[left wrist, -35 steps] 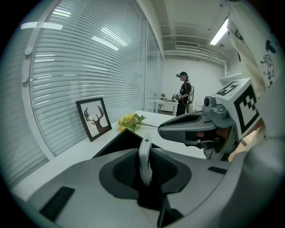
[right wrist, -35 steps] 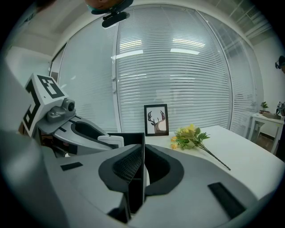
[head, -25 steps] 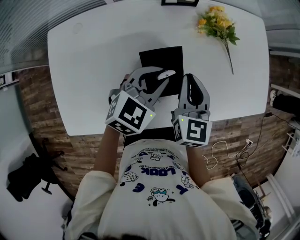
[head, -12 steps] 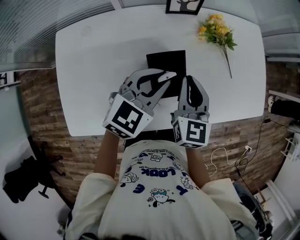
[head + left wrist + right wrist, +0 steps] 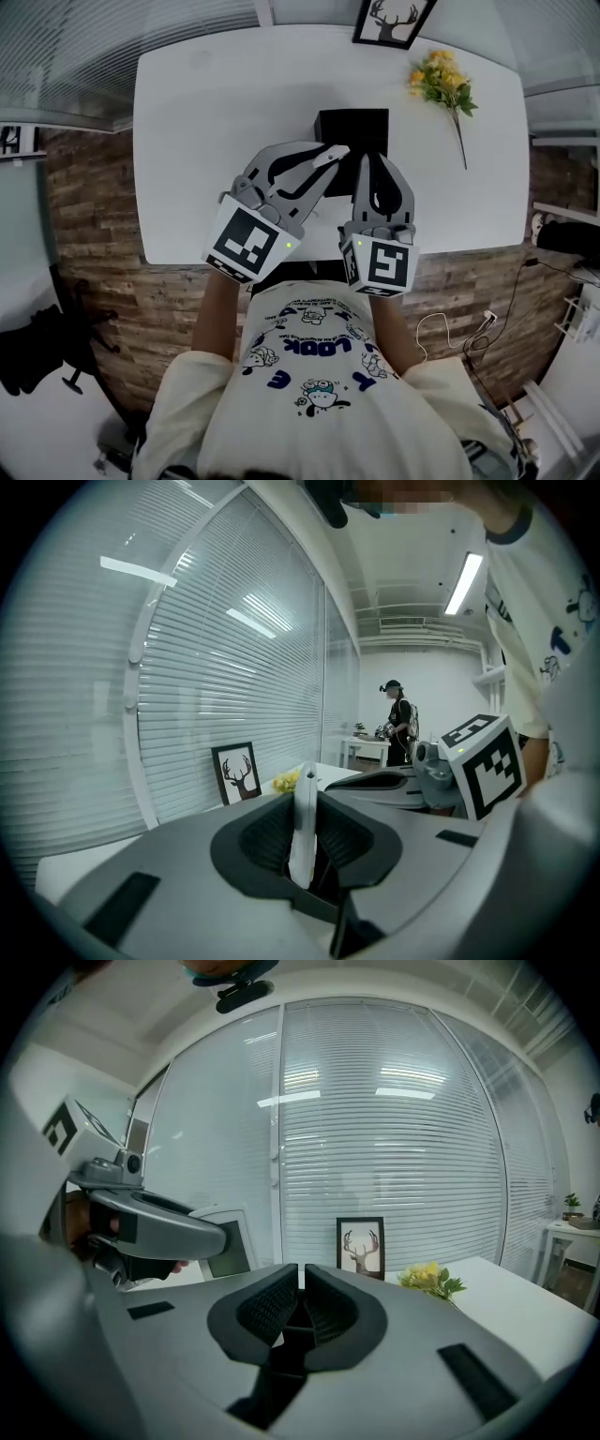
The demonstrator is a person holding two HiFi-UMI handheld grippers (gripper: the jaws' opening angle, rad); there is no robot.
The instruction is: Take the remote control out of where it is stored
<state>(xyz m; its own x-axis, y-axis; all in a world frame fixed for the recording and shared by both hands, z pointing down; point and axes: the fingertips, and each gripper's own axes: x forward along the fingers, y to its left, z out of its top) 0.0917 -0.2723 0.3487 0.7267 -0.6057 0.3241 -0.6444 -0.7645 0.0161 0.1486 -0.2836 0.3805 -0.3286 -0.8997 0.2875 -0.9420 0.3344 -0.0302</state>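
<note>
The slim white remote control [image 5: 334, 149] is clamped in the left gripper [image 5: 320, 161] above the white table [image 5: 216, 112]. Its long axis runs along the jaws, and its tip points away from the person toward the black box [image 5: 353, 125]. The left gripper view shows it edge-on; the head view shows only its protruding tip. The right gripper [image 5: 375, 161] has its jaws pressed together with nothing between them.

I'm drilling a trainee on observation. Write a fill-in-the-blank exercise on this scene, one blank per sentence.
The left gripper is shut on a slim ____ remote control.
The right gripper has its jaws together with ____ between them.
The box on the table is ____.
The flowers lying on the table are ____.
Missing words: white, nothing, black, yellow.
</note>
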